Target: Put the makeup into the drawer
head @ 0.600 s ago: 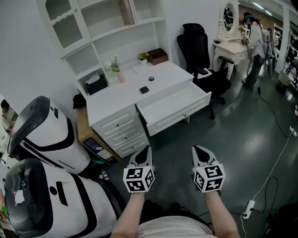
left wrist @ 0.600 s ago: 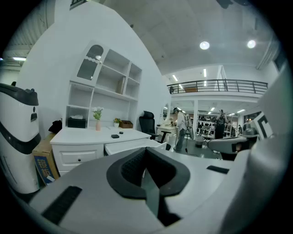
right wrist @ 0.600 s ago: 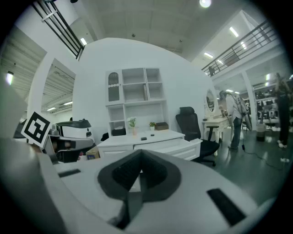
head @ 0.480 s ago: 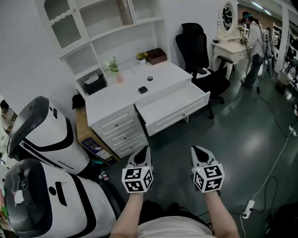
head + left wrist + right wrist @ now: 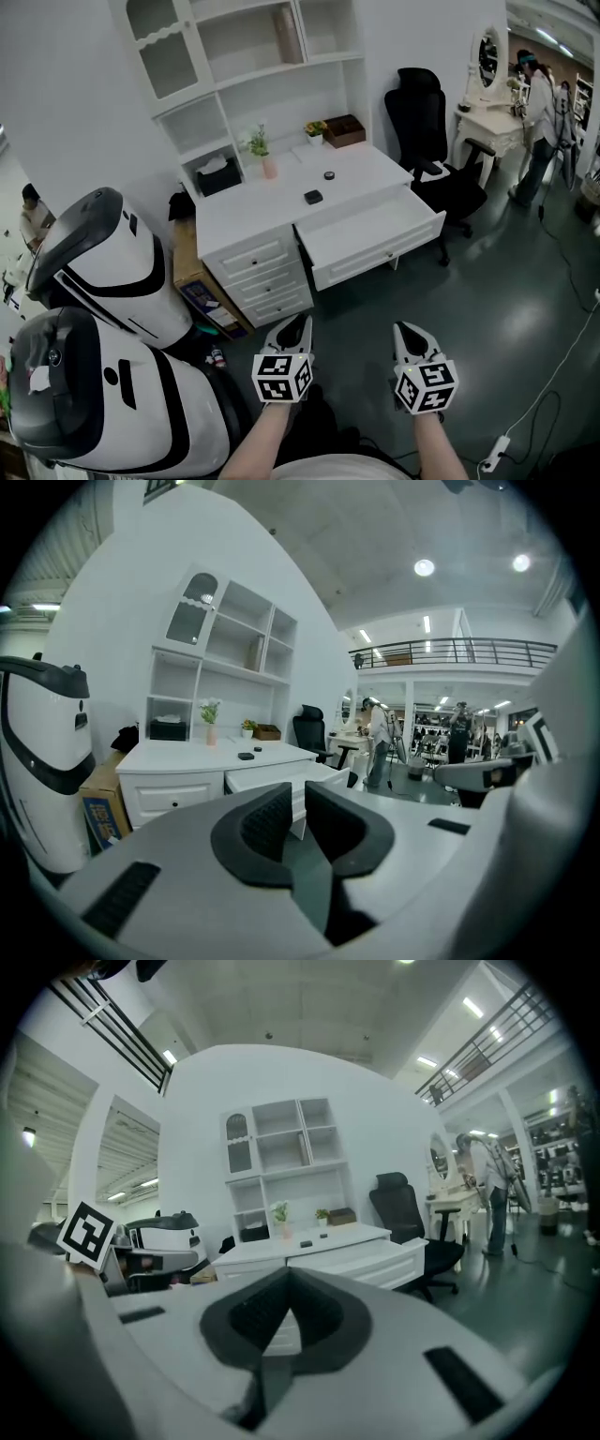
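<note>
Two dark makeup pieces lie on the white desk (image 5: 244, 211): a square black compact (image 5: 313, 197) and a small round one (image 5: 328, 175). The desk's top drawer (image 5: 384, 253) is pulled out and looks empty. Both grippers hover side by side over the dark floor, well short of the desk. My left gripper (image 5: 293, 328) has a narrow gap between its pads and holds nothing. My right gripper (image 5: 409, 335) has its tips together, empty. In the left gripper view the compact (image 5: 246, 756) shows beyond the left gripper (image 5: 298, 794). In the right gripper view it (image 5: 306, 1243) sits past the right gripper (image 5: 288, 1274).
Two large white-and-black machines (image 5: 103, 262) stand at the left, with a cardboard box (image 5: 192, 272) beside the desk. A black office chair (image 5: 422, 122) stands right of the drawer. A person (image 5: 544, 112) stands at a far vanity table. A power strip (image 5: 494, 450) lies on the floor.
The head view has shifted: the desk and drawer now sit further right and lower in it. Both grippers appear lower in the picture, still side by side and empty.
</note>
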Demonstrator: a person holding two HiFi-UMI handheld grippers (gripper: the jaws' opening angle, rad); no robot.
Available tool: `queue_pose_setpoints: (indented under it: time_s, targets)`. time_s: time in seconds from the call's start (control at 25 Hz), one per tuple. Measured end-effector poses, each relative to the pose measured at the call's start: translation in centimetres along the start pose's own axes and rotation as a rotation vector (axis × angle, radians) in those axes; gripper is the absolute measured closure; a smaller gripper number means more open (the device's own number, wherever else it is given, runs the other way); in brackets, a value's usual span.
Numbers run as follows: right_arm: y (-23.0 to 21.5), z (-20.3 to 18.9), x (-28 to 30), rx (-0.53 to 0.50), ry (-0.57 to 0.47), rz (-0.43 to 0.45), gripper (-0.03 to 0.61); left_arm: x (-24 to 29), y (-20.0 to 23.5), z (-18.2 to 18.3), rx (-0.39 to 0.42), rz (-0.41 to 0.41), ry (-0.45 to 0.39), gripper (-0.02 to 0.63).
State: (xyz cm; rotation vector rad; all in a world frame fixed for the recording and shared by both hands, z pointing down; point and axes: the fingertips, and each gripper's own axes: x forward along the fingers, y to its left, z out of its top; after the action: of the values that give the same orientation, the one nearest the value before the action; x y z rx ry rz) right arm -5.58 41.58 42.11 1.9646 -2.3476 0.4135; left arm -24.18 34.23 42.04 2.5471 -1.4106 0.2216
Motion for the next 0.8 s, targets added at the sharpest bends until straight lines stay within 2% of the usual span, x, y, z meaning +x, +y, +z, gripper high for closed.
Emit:
queue_pose_setpoints:
  time_s: [0.16,0.4,0.8]
  targets:
    - [-0.5,0.3,1.2,0.002,-0.006,-0.016,0.577,0.8,1.3,0.0,0.022,0.024,-0.002,0.519]
    - [-1.9,1.1,4.8,0.004,-0.003,-0.023,0.577,4.5,3.3,0.4,0.015,0.036,0.014,0.467]
    - [-5.3,2.6,14.8,0.003,0.035,-0.026,0.577,14.4,8.7,2.7,-0.019,0.035,0.001,0.420]
